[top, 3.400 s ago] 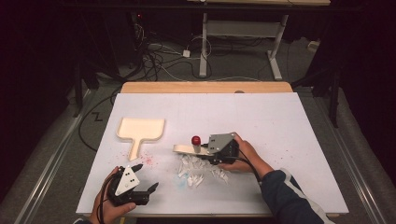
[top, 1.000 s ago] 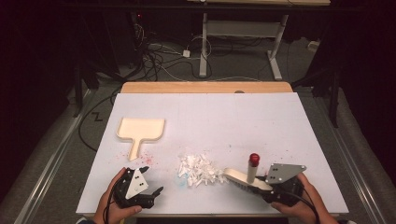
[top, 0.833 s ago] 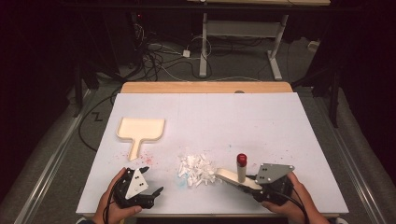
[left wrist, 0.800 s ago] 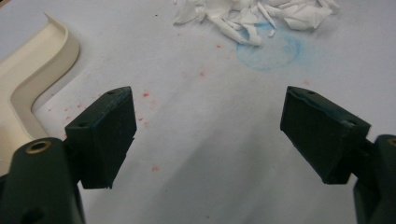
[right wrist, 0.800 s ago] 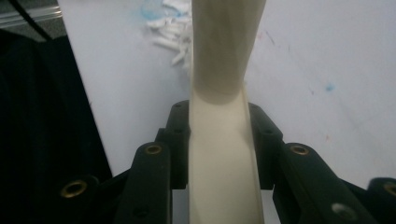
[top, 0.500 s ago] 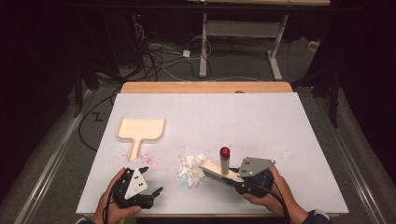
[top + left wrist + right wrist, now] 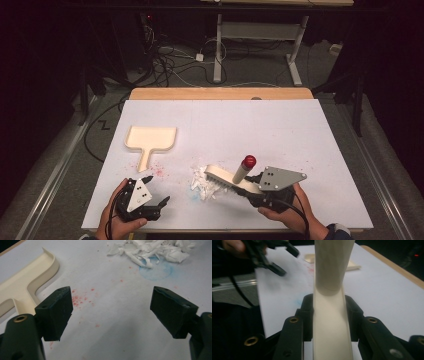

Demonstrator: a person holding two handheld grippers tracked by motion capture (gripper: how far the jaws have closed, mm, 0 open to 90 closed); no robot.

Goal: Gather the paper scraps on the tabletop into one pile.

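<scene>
brush (image 7: 231, 178), cream with a red-tipped peg handle, clenched at its rear end in the right tool (image 7: 256, 192), bristles touching the right edge of the white scrap pile (image 7: 204, 182) on the worktop (image 7: 280, 130). sweeping step likely in hand. left tool (image 7: 150, 206) released and empty, near left of the pile. dustpan (image 7: 149, 140) well beyond, up-left of the pile. next: probably fetching the dustpan and pushing scraps toward it.

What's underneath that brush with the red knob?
The brush rests on white paper scraps lying on the table. Scraps show at its left; whatever lies directly beneath the bristles is covered.
</scene>
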